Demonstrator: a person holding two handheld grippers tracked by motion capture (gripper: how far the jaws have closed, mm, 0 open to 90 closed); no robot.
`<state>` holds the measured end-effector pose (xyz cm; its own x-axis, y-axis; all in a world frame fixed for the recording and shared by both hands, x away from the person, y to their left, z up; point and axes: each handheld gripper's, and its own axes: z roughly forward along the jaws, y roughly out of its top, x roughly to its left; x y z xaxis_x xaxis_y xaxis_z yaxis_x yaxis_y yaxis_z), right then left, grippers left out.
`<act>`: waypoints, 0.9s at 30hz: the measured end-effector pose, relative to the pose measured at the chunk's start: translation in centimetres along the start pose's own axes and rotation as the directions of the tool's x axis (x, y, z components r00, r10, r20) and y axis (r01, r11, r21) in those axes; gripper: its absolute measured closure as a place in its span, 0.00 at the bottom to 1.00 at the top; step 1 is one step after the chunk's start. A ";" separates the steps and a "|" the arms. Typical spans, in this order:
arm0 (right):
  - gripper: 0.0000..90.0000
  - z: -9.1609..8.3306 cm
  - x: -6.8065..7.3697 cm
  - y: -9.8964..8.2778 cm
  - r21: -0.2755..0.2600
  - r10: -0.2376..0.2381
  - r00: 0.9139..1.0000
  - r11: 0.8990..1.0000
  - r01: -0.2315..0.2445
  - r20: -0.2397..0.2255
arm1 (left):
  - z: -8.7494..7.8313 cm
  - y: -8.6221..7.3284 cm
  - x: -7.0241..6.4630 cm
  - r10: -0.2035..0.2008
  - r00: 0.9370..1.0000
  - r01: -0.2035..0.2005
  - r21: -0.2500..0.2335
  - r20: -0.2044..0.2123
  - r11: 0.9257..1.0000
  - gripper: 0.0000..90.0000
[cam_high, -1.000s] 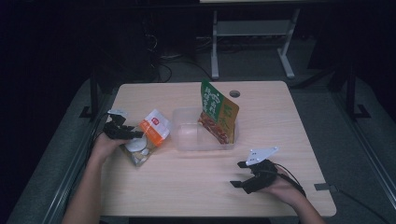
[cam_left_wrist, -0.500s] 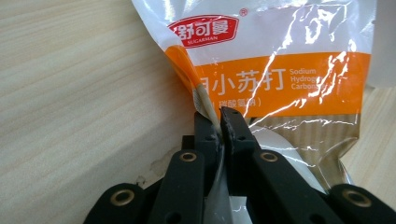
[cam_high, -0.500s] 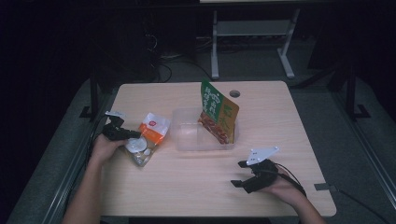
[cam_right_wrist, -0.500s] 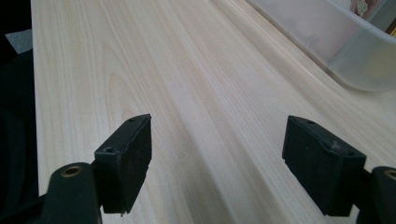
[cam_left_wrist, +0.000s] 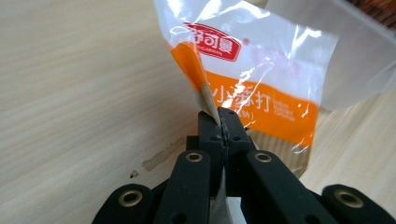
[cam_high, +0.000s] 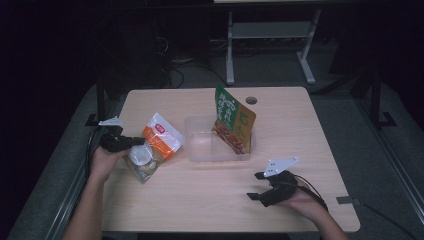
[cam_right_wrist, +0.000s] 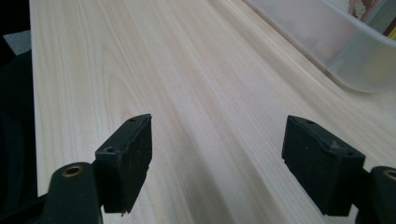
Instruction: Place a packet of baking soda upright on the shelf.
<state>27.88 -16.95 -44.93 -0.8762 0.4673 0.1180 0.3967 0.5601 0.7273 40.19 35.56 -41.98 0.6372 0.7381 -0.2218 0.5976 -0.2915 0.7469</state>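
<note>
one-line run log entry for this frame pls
left gripper: shut on orange-and-white plastic snack bag edge | right gripper: open, idle over wooden table | clear plastic bin: holds green snack pouch

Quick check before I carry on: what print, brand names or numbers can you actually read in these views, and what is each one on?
Orange and white snack bag, red logo patch: Chinese brand characters, too warped by the film to quote surely.
Same bag, orange band: "小苏打", white; the small Latin lines beside it are too blurred to read.
Green packet standing in the clear tub: white print, too small to read.
No numbers or signs readable on the table or the left gripper.
</note>
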 end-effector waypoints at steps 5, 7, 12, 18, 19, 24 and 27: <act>0.29 0.0 0.0 0.4 -0.016 0.007 1.000 1.000 -0.007 0.002 | -1.9 0.2 -1.1 0.003 1.000 -0.003 -0.058 -0.001 0.998 1.00; 0.29 0.0 0.1 0.5 -0.017 0.005 1.000 1.000 -0.005 0.002 | -2.5 0.2 -1.5 0.007 1.000 -0.007 -0.069 0.001 0.998 1.00; 0.29 0.0 0.2 0.6 -0.011 0.010 1.000 1.000 -0.010 0.002 | -4.3 -0.3 -2.5 0.021 1.000 -0.020 -0.087 0.010 0.996 1.00; 0.29 0.0 0.1 0.7 -0.015 0.025 1.000 1.000 -0.025 -0.001 | -6.2 -0.5 -3.8 0.033 0.999 -0.029 -0.132 0.026 0.991 1.00; 0.28 0.0 0.0 0.8 -0.016 0.026 1.000 1.000 -0.026 -0.002 | -6.6 -0.4 -4.2 0.039 0.999 -0.034 -0.147 0.032 0.989 1.00; 0.27 0.1 0.3 1.2 -0.031 0.023 1.000 0.999 -0.024 -0.015 | -7.6 0.0 -5.5 0.061 0.996 -0.048 -0.178 0.067 0.983 1.00; 0.27 0.2 0.5 1.5 -0.041 0.034 0.999 0.999 -0.035 -0.032 | -7.8 0.4 -6.6 0.075 0.992 -0.053 -0.202 0.101 0.978 1.00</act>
<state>28.11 -15.75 -43.95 -0.8705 0.4641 0.1640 0.4158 0.5149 0.7497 32.43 35.33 -35.32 0.7261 0.6489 -0.2273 0.4522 -0.2017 0.8688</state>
